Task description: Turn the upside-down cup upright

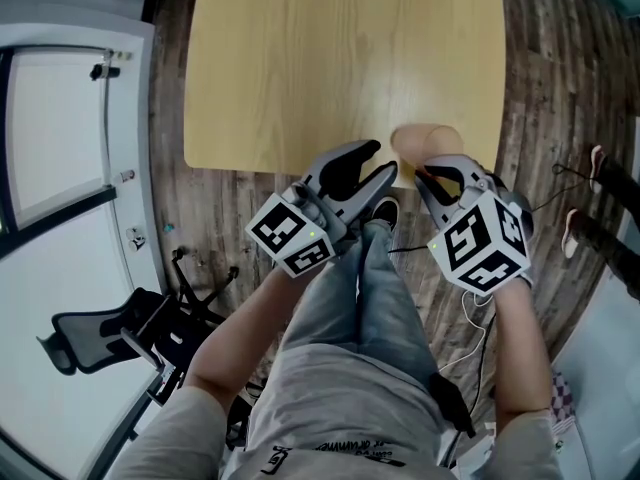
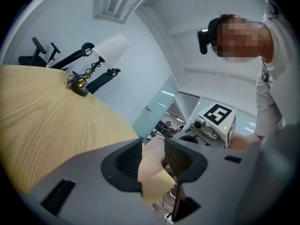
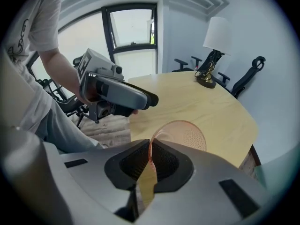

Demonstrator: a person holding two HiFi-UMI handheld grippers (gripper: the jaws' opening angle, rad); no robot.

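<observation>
A translucent pink cup [image 1: 425, 140] is at the near edge of the wooden table [image 1: 340, 58], tipped so that its mouth faces my right gripper. My right gripper [image 1: 447, 172] is shut on the cup's rim. In the right gripper view the thin rim is pinched between the pads and the dotted cup [image 3: 185, 132] bottom shows beyond. My left gripper [image 1: 381, 158] is level, just left of the cup, with its jaws partly apart. In the left gripper view the cup [image 2: 152, 158] shows through the gap, beyond the pads [image 2: 129, 159], which do not press on it.
A table lamp with a white shade [image 3: 213, 46] stands at the table's far end. Black office chairs [image 3: 246, 78] line the far side. A chair base [image 1: 150, 333] lies on the wooden floor at left, with the person's legs [image 1: 360, 298] below the table edge.
</observation>
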